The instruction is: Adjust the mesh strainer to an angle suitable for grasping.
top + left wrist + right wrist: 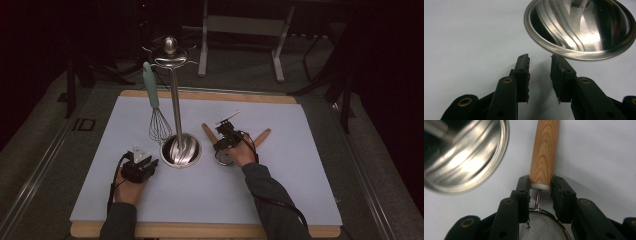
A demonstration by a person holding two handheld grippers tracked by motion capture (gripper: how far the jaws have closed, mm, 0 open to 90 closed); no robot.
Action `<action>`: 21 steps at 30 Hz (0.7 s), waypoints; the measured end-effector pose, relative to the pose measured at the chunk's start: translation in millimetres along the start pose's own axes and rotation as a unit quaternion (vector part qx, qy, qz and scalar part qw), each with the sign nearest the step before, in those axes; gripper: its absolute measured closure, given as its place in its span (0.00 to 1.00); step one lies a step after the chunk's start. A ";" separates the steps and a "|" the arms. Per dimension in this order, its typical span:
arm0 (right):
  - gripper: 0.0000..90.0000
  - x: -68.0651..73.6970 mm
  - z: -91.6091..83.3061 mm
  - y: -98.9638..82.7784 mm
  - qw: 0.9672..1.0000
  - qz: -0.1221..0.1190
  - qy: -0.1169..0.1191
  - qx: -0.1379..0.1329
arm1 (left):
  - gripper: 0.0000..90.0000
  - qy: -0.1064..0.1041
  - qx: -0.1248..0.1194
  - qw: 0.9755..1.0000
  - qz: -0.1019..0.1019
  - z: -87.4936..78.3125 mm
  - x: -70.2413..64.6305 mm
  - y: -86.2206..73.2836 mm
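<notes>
A small strainer lies on the white mat [300, 175], with its wooden handle [545, 150] pointing away from me and its mesh bowl [541, 227] low between the jaws. My right gripper [540, 185] is shut on the handle's near end, at the white collar. In the high view it [218, 144] sits just right of the steel utensil stand [176, 100]. A whisk [159, 122] with a teal handle hangs from the stand. My left gripper [539, 66] stands open with nothing between its jaws, on the mat close to the stand's domed base [584, 30].
A second wooden handle [261, 136] lies on the mat to the right of my right hand. The mat rests on a wooden board [210, 93]. Metal frame legs [240, 40] stand in the dark beyond the table.
</notes>
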State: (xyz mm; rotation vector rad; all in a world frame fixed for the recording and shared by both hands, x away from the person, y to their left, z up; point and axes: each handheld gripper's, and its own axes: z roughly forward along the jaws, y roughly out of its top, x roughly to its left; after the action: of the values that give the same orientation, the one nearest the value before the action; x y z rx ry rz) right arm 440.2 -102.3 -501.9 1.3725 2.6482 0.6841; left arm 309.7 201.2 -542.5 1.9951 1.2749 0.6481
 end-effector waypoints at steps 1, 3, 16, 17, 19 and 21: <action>0.76 0.7 -1.1 -2.2 1.000 -0.002 0.001 0.000 | 0.76 0.000 0.000 1.000 0.000 0.0 -0.1 0.0; 0.76 1.8 -4.4 -8.8 1.000 -0.008 0.003 0.001 | 0.76 0.000 0.001 1.000 0.001 -0.1 0.0 0.0; 0.62 7.3 -16.9 -17.7 0.999 -0.032 0.038 -0.002 | 0.75 0.002 0.001 1.000 0.002 -0.1 -0.3 0.1; 0.62 6.0 -16.0 -16.2 0.999 -0.027 0.045 -0.002 | 0.75 0.002 0.001 1.000 0.002 -0.1 -0.3 0.1; 0.62 2.9 -13.8 -13.2 0.998 -0.020 0.056 -0.003 | 0.75 0.002 0.001 1.000 0.002 -0.1 -0.3 0.1; 0.63 0.9 -12.5 -10.1 0.998 -0.016 0.062 -0.001 | 0.75 0.001 0.001 1.000 0.002 -0.1 -0.2 0.1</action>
State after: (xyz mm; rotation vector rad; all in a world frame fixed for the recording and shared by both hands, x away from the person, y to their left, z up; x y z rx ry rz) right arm 428.7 -111.0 -494.9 1.3253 2.7565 0.7946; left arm 309.6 201.1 -542.4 1.9996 1.2749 0.6514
